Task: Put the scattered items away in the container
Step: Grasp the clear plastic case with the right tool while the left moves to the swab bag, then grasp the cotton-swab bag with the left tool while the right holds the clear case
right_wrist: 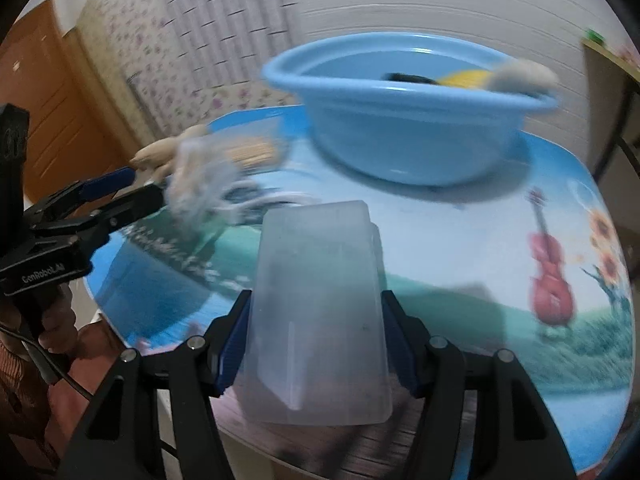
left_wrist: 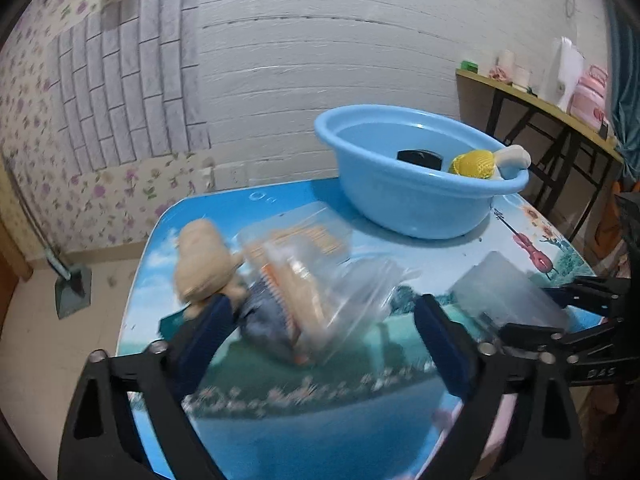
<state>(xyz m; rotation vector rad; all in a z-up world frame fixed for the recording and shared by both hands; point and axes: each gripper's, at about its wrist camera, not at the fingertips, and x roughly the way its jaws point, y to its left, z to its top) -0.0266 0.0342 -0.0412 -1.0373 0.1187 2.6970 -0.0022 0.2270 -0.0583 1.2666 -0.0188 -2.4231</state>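
Frosted box [right_wrist: 320,320] before blue basin [right_wrist: 412,128]

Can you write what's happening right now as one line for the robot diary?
right gripper: shut on frosted box | left gripper: open, at clear packet | blue basin: holds yellow toy, black thing

Left hand-held gripper [left_wrist: 324,320] jaws wide apart, right hand-held gripper [right_wrist: 316,340] clamped

Both cameras sit close above the table [left_wrist: 280,432], looking forward and down. Each sees the blue tub [left_wrist: 416,208] by the wall, and each other's gripper.
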